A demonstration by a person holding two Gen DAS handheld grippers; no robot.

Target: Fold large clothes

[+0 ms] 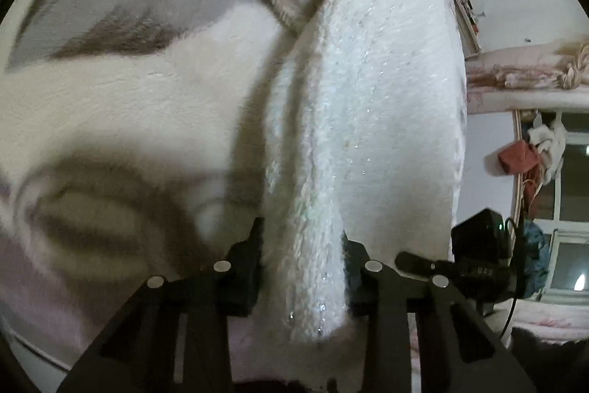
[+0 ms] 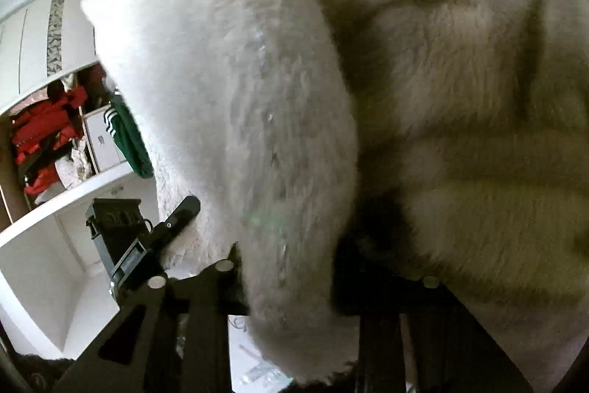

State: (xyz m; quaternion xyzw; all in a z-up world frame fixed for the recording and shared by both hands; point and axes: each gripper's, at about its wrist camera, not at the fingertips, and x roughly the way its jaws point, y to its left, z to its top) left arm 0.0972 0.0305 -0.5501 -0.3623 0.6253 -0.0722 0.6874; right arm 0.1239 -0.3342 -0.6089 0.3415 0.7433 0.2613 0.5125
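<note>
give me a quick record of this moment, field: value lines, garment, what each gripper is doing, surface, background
garment: white fluffy garment with glittery threads, bunched into a thick fold
left gripper: left gripper shut on a fold of the garment
right gripper: right gripper shut on another fold of it
surface: cream blanket with grey feather print beneath and beside the garment
background left view: window, clothes hanging by it
background right view: white shelves holding red clothes
fold state: not flat yet, cloth held up between the fingers

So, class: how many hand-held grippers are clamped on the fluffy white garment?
2. The left hand-held gripper pinches one sparkly white garment fold; the right hand-held gripper grips another.
</note>
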